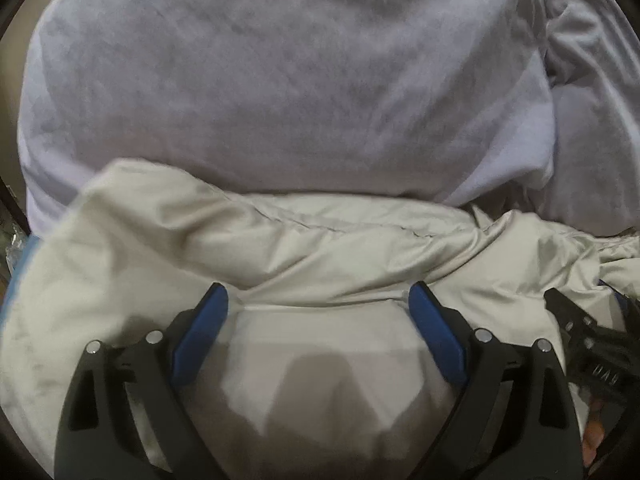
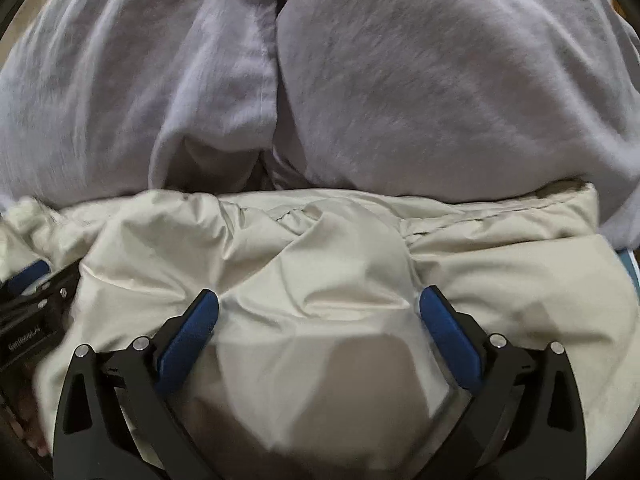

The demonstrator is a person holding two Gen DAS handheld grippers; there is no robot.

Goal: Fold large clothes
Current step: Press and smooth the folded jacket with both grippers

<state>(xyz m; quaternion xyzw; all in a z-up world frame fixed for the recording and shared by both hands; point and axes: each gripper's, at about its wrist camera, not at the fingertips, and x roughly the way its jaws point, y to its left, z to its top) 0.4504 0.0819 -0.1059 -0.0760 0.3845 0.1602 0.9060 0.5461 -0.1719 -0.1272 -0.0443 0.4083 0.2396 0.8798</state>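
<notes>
A cream padded jacket [image 1: 320,240] lies bunched across the near part of both views, and in the right wrist view the same jacket [image 2: 320,256] shows creases and a stitched seam. Behind it lies a pale lilac fleece garment [image 1: 280,72], which in the right wrist view [image 2: 420,80] folds into two lobes with a dark gap between them. My left gripper [image 1: 318,300] stands open just above the jacket, its blue pads clear of the cloth. My right gripper [image 2: 319,304] is also open wide over a raised fold of the jacket, gripping nothing.
Each gripper shows at the edge of the other's view: the right one [image 1: 592,344] at the right, the left one [image 2: 32,300] at the left. A blue surface edge [image 1: 24,264] peeks out at the far left beneath the jacket.
</notes>
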